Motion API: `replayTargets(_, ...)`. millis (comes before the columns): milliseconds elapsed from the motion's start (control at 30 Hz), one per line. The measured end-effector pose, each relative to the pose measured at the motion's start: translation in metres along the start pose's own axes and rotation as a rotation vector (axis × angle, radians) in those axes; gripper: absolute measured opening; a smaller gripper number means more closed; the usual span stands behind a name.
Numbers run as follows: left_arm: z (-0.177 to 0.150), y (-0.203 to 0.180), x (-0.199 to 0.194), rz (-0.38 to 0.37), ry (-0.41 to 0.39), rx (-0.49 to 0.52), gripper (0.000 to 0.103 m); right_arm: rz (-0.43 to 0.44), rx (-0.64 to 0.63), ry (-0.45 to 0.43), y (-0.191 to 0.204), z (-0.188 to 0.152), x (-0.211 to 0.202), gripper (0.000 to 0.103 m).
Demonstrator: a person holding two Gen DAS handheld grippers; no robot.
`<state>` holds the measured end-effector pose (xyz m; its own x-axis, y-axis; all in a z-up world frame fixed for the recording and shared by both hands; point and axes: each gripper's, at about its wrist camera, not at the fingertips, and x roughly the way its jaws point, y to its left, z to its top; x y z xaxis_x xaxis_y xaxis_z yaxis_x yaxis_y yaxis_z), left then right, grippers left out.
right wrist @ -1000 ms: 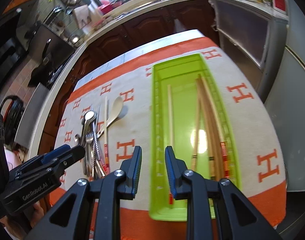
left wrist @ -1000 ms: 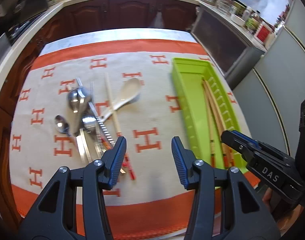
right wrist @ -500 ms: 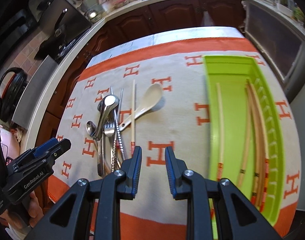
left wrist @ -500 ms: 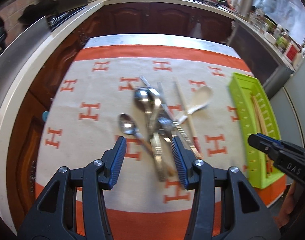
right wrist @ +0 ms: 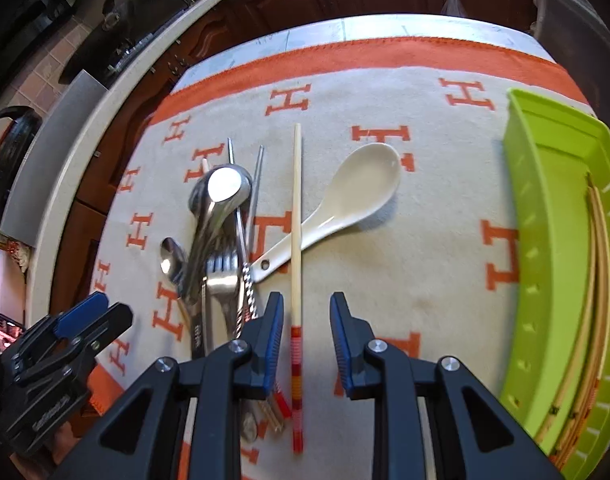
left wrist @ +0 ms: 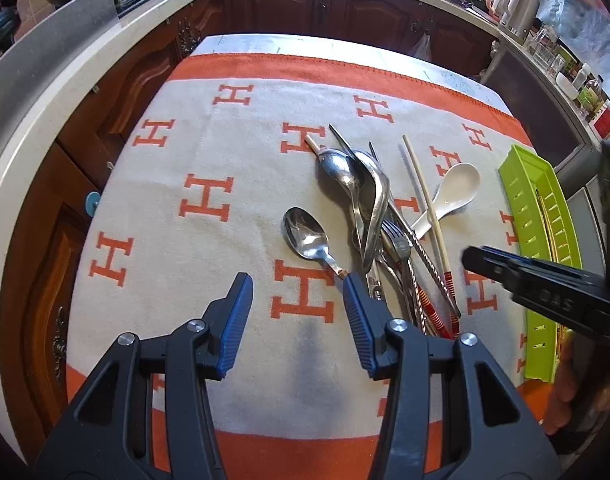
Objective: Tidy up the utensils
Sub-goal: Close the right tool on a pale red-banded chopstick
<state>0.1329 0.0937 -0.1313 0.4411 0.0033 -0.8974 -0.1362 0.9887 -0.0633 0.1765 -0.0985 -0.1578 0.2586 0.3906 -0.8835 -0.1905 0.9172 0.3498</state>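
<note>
A pile of metal spoons (left wrist: 359, 196) and a fork (right wrist: 221, 276) lies on the orange-and-cream cloth (left wrist: 209, 152). A white ceramic spoon (right wrist: 353, 196) lies to its right, crossed by a pale chopstick (right wrist: 296, 216) with a red-banded end. A green tray (right wrist: 553, 208) at the right holds several chopsticks (right wrist: 597, 240). My left gripper (left wrist: 297, 312) is open and empty above the cloth, just left of the pile, near a small spoon (left wrist: 307, 238). My right gripper (right wrist: 307, 332) is open, its fingers straddling the chopstick's banded end.
The cloth covers a table with dark wooden kitchen cabinets (left wrist: 297, 4) and a pale countertop (left wrist: 33, 112) behind and to the left. Jars and appliances (left wrist: 521, 8) stand on the far right counter. The tray also shows in the left wrist view (left wrist: 533, 216).
Both grippers have swung left, away from the green tray. The right gripper now hovers over the single chopstick; the left has come over the cloth beside the pile. Both have stayed open.
</note>
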Motion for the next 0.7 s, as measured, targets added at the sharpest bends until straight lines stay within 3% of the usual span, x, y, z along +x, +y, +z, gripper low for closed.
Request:
replayTargets(233,0.006,-0.003,0.011,-0.032,0.02,0.002,0.044,-0.052,-0.063,0.004,0.01,0.006,0.015,0.023)
replayTargets(400,0.011,0.0,0.02,-0.063,0.046,-0.022,0.044,-0.117,-0.108,-0.024,0.015,0.008,0.018,0.006)
replayTargets(700,0.027,-0.008,0.027,-0.152,0.047,-0.016,0.044,-0.041,-0.048,-0.05,0.001,0.003,0.005,0.006)
